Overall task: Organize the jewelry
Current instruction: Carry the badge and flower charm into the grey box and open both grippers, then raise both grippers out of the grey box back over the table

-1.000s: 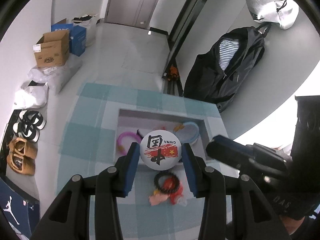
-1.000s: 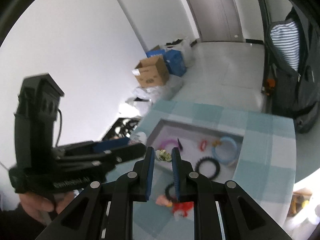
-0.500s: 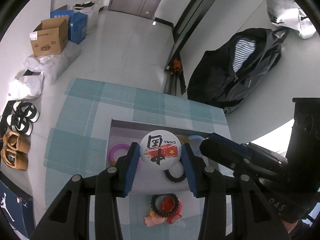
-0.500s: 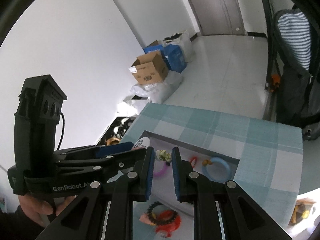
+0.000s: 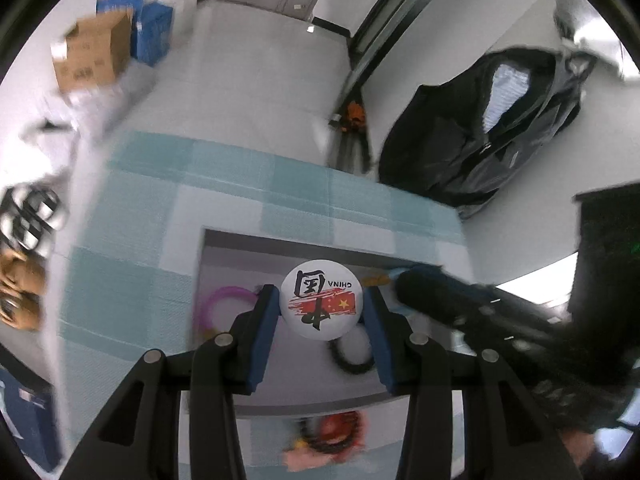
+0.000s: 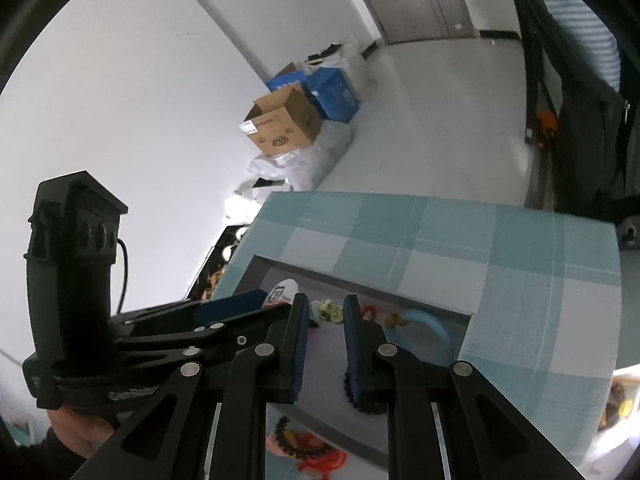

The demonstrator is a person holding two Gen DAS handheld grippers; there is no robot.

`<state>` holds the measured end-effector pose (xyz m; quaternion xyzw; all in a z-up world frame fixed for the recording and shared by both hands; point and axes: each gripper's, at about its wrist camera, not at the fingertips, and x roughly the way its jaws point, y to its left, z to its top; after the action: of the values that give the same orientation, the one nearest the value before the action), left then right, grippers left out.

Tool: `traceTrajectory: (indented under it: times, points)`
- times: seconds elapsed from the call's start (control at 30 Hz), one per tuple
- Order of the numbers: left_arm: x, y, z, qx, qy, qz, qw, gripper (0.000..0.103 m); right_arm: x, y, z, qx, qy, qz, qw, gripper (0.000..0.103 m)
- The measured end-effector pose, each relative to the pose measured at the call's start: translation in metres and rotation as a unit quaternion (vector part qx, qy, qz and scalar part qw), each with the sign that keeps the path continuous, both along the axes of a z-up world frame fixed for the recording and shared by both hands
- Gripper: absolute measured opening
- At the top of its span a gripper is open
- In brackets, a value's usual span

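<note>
On checked tablecloth (image 6: 460, 240), grey tray (image 5: 280, 242), cardboard box (image 6: 282, 124)

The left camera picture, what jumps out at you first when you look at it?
First, the round white badge with black writing and a red flag, pinched between the left tongs right above the grey tray on the blue checked cloth. Inside the tray lie a pink ring on the left and a black beaded bracelet below the badge. The right tongs hover over the tray too, holding nothing.
</note>
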<state>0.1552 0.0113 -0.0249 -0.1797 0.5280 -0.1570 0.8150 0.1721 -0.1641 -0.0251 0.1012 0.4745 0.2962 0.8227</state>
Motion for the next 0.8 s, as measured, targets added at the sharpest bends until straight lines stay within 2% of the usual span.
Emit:
traceTrajectory:
  times: [0.17, 0.33, 0.4, 0.43, 0.47, 0.5, 0.53, 0.57, 0.73, 0.8]
  points:
    - [0.002, -0.002, -0.004, -0.016, 0.006, -0.004, 0.9998, 0.037, 0.002, -0.002, -0.001, -0.006, 0.002, -0.004, 1.0, 0.017]
    - [0.001, -0.002, 0.002, -0.003, -0.007, -0.003, 1.0, 0.038, 0.002, -0.004, -0.002, -0.009, 0.005, -0.005, 1.0, 0.019]
    - [0.002, 0.001, 0.001, -0.028, 0.001, -0.006, 0.9996, 0.038, 0.002, -0.005, -0.001, -0.008, 0.006, -0.007, 1.0, 0.019]
    - [0.003, 0.004, 0.0, -0.056, 0.009, -0.008, 0.9984, 0.04, 0.002, -0.006, 0.0, -0.013, 0.004, -0.01, 1.0, 0.024]
    - [0.003, 0.008, 0.0, -0.073, 0.009, -0.006, 0.9972, 0.041, 0.001, -0.008, 0.001, -0.018, 0.003, -0.014, 1.0, 0.029]
    - [0.001, 0.012, 0.001, -0.087, 0.006, 0.002, 0.9962, 0.051, 0.001, -0.011, 0.002, -0.024, -0.001, -0.022, 0.999, 0.039]
    - [0.0, 0.016, 0.003, -0.098, 0.002, 0.007, 0.9952, 0.063, 0.001, -0.013, 0.003, -0.027, -0.004, -0.028, 0.999, 0.042]
    - [-0.003, 0.02, 0.005, -0.103, -0.005, 0.015, 0.9945, 0.065, 0.001, -0.016, 0.004, -0.025, -0.006, -0.033, 0.999, 0.042]
    - [-0.013, 0.022, 0.017, -0.076, -0.027, 0.013, 0.9966, 0.065, -0.004, -0.023, 0.011, -0.012, -0.014, -0.037, 0.999, 0.044]
    - [-0.017, 0.021, 0.018, -0.064, -0.032, 0.008, 0.9974, 0.065, -0.008, -0.025, 0.015, -0.013, -0.026, -0.037, 0.999, 0.051]
